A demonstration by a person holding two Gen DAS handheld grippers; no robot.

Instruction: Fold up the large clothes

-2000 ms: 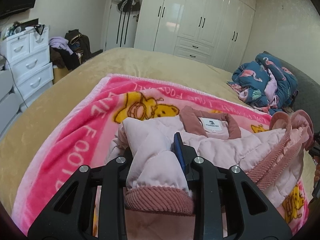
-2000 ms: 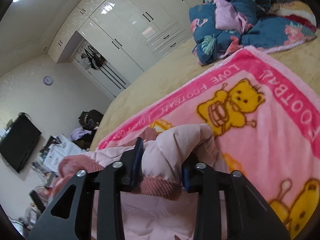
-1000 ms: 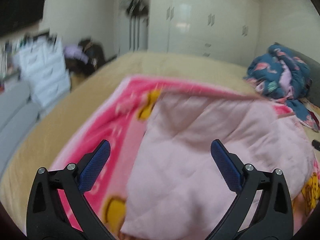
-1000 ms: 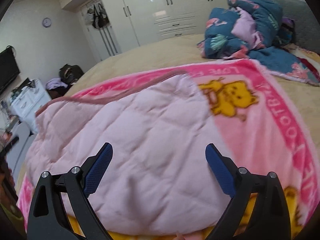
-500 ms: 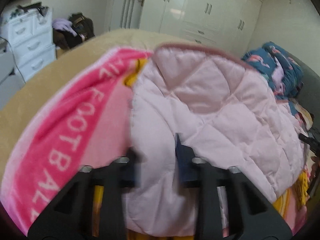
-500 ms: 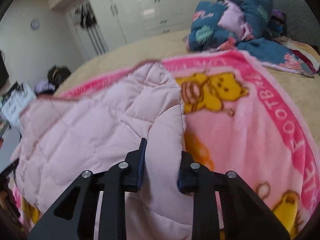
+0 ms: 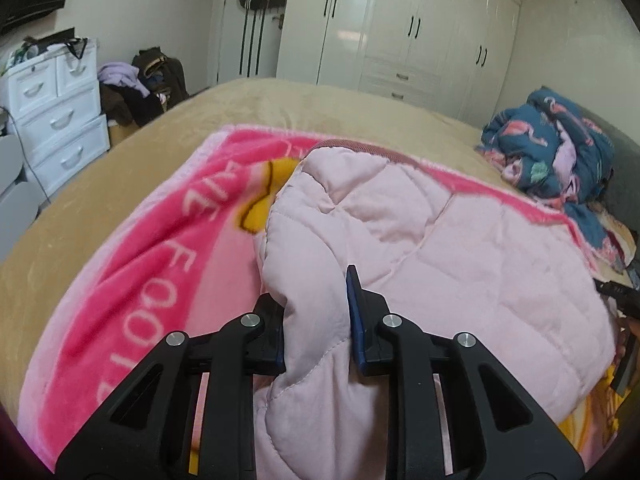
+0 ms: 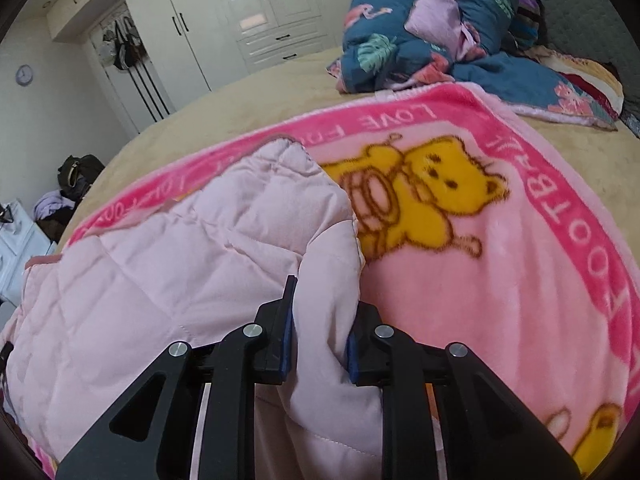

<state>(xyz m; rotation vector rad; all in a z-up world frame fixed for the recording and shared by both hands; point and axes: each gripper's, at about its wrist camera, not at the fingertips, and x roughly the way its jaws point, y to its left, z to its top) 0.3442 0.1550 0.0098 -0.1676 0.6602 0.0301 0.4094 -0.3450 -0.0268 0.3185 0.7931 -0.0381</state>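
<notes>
A pale pink quilted jacket point(image 7: 448, 256) lies back side up on a pink cartoon blanket point(image 7: 152, 264) on the bed. My left gripper point(image 7: 316, 320) is shut on the jacket's near left edge. My right gripper point(image 8: 320, 332) is shut on the jacket's near right edge point(image 8: 324, 264). The jacket also shows in the right wrist view point(image 8: 168, 264), spread to the left. A dusty pink ribbed hem point(image 7: 352, 148) shows at the far edge. The sleeves and collar are hidden under the jacket.
The blanket point(image 8: 500, 264) lies on a tan bedspread point(image 7: 280, 108). A heap of blue flamingo bedding point(image 7: 556, 148) sits at the far right of the bed. White drawers point(image 7: 52, 108) and a pile of clothes point(image 7: 140, 88) stand to the left. White wardrobes point(image 7: 400, 28) line the far wall.
Two seconds ago both grippers held the cuffs, collar side up. They let go and opened with the jacket flipped back side up. Both have since closed on its near edges.
</notes>
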